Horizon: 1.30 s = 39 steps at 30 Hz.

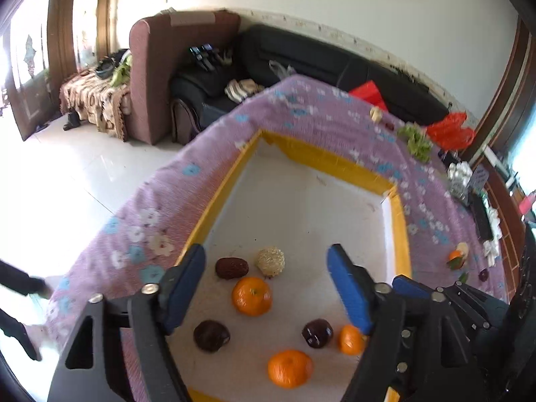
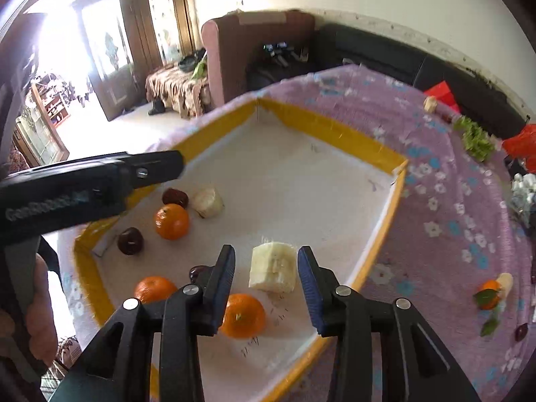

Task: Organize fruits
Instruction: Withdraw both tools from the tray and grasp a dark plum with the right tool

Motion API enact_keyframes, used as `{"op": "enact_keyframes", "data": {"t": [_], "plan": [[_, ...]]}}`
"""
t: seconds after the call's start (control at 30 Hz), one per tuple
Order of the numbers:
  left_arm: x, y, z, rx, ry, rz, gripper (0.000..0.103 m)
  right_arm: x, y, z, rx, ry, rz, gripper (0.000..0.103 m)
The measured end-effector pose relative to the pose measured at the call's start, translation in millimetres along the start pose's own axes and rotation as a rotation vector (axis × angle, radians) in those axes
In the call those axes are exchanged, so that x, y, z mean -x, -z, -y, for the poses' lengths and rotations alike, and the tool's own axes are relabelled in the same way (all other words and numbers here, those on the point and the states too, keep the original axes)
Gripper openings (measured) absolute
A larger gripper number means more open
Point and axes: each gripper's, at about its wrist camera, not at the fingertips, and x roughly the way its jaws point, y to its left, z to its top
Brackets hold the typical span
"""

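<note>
Tilted down over the yellow-rimmed white tray (image 2: 335, 124), the right gripper (image 2: 266, 276) stands apart around a pale banana chunk (image 2: 273, 266) without touching it, the left gripper (image 1: 268, 279) gapes empty above smooth round oranges (image 1: 252, 295), on flowered purple cloth (image 2: 445, 201).

Left wrist view: orange (image 1: 350, 339) at tray's near right partly hidden behind the left gripper's (image 1: 271, 289) blue pad. Right wrist view: dark fruit (image 2: 197, 272) mostly hidden behind the right gripper's (image 2: 266, 279) finger; small items (image 2: 524, 189) at the worktop's right edge blurred, unidentifiable; tray's (image 2: 330, 124) near corner cut off.
</note>
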Motion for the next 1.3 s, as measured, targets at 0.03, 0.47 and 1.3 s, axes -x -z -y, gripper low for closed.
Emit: {"op": "enact_keyframes", "data": {"t": [0.03, 0.47, 1.3], "plan": [[12, 2, 1, 0.008, -0.003, 0.019, 0.087, 8, 2, 1, -0.005, 0.005, 0.017, 0.046], [78, 51, 54, -0.026, 0.005, 0.117, 0.100, 75, 46, 50, -0.144, 0.065, 0.093, 0.056], [16, 82, 186, -0.263, 0.226, -0.089, 0.100, 163, 167, 345, -0.697, 0.324, 0.118, 0.059]]}}
